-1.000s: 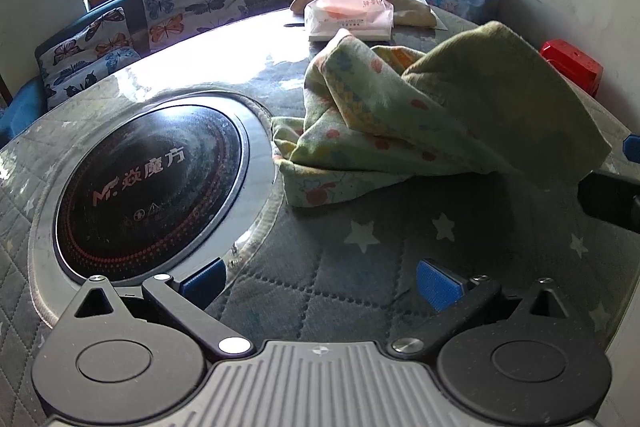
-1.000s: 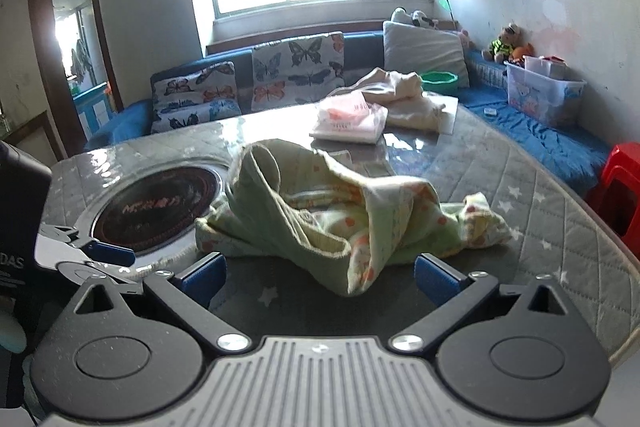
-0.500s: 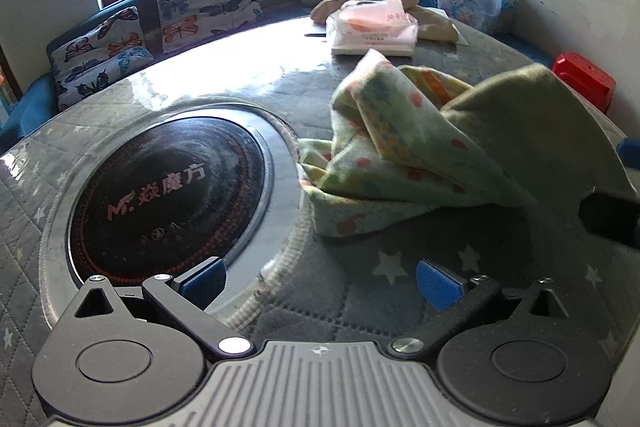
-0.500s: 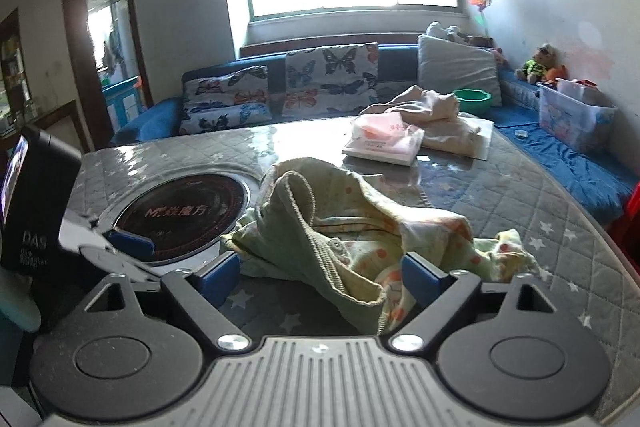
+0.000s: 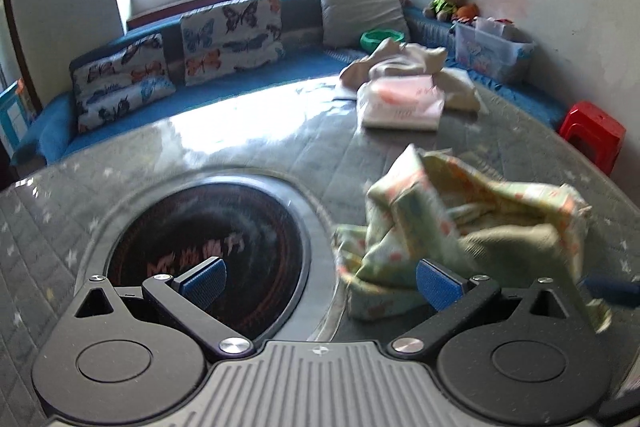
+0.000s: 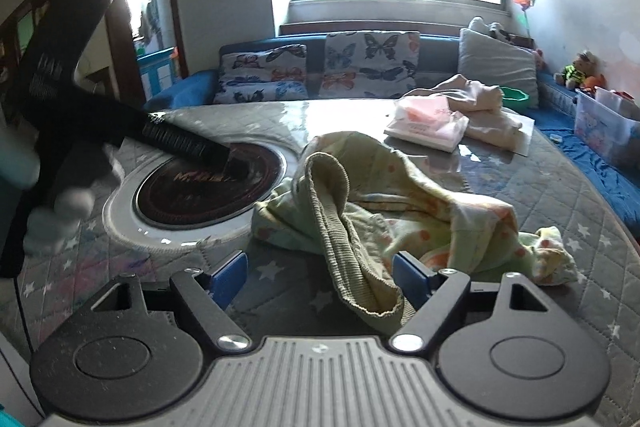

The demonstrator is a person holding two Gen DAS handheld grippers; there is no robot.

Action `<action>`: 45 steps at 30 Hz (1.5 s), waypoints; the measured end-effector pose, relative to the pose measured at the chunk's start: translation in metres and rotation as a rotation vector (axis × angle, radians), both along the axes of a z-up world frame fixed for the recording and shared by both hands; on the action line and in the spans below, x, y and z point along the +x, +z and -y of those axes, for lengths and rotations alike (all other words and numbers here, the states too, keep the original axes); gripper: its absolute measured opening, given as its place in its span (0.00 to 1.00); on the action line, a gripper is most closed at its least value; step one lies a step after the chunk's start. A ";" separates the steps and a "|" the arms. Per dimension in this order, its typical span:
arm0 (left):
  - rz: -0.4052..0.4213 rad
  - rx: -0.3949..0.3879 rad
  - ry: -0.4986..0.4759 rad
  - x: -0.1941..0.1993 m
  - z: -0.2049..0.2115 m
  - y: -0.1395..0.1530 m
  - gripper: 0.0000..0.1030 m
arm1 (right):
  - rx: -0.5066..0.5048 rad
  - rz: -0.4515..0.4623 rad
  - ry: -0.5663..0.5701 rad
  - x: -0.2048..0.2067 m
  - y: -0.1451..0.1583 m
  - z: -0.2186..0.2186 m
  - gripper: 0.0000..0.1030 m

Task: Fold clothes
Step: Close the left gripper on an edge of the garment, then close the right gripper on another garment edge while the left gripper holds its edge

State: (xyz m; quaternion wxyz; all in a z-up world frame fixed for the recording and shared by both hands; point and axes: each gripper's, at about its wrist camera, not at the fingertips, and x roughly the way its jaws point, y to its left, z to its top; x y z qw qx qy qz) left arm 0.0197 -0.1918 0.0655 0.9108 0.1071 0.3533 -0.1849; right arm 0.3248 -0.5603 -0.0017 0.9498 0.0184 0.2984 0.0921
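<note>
A crumpled light-green garment [image 5: 460, 223] with orange prints lies on the quilted grey table [image 5: 280, 155], just right of the round cooktop. My left gripper [image 5: 320, 283] hovers open above the table's near side; its right pad [image 5: 436, 287] stands at the garment's near edge and nothing is between the pads. In the right wrist view the garment's ribbed hem [image 6: 348, 227] droops into my right gripper [image 6: 320, 277], close to the right pad [image 6: 412, 277]. Those jaws are closing, and the left pad is still clear of the cloth. The left gripper's black body [image 6: 80, 115] is a blur at the left.
A black round induction cooktop [image 5: 208, 247] is set into the table. At the far side lie a pink-and-white plastic packet [image 5: 400, 103] and a beige garment [image 5: 404, 59]. A blue sofa with butterfly cushions [image 5: 228, 35] runs behind. A red stool [image 5: 592, 135] stands at the right.
The left gripper has risen and drawn back, so more of the room shows. The right gripper has slid in on the garment with narrowing jaws, and the ribbed hem now hangs between them.
</note>
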 end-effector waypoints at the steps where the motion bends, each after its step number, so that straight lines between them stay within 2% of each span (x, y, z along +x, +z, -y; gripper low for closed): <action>1: 0.007 -0.001 -0.011 -0.001 0.004 0.003 1.00 | 0.001 -0.002 0.004 0.003 0.001 0.002 0.79; 9: 0.055 0.011 -0.067 0.005 0.037 0.021 1.00 | 0.007 -0.026 0.066 0.033 0.001 0.034 0.79; 18: 0.042 0.084 -0.082 0.028 0.076 0.007 1.00 | 0.014 -0.037 0.097 0.034 -0.004 0.031 0.79; 23: 0.019 0.102 -0.069 0.042 0.084 -0.006 0.98 | 0.026 -0.019 0.077 0.023 -0.003 0.053 0.79; 29: -0.038 0.113 -0.067 0.055 0.085 -0.023 0.76 | 0.032 -0.003 0.032 0.037 0.002 0.088 0.79; 32: -0.075 0.106 -0.072 0.059 0.083 -0.031 0.56 | 0.040 0.009 -0.002 0.029 0.003 0.101 0.79; 33: -0.087 0.100 -0.075 0.059 0.081 -0.034 0.45 | 0.040 0.012 -0.016 0.024 0.003 0.105 0.79; 37: -0.112 0.061 -0.089 0.058 0.071 -0.035 0.23 | 0.071 0.019 -0.059 0.028 0.005 0.130 0.78; 40: -0.115 0.044 -0.099 0.052 0.064 -0.035 0.19 | 0.083 0.024 -0.082 0.023 0.007 0.143 0.78; 43: -0.119 0.035 -0.101 0.047 0.057 -0.036 0.18 | 0.151 0.027 -0.071 0.011 0.015 0.141 0.78; 45: -0.123 0.029 -0.101 0.044 0.053 -0.037 0.18 | 0.135 0.038 -0.091 -0.018 0.025 0.117 0.78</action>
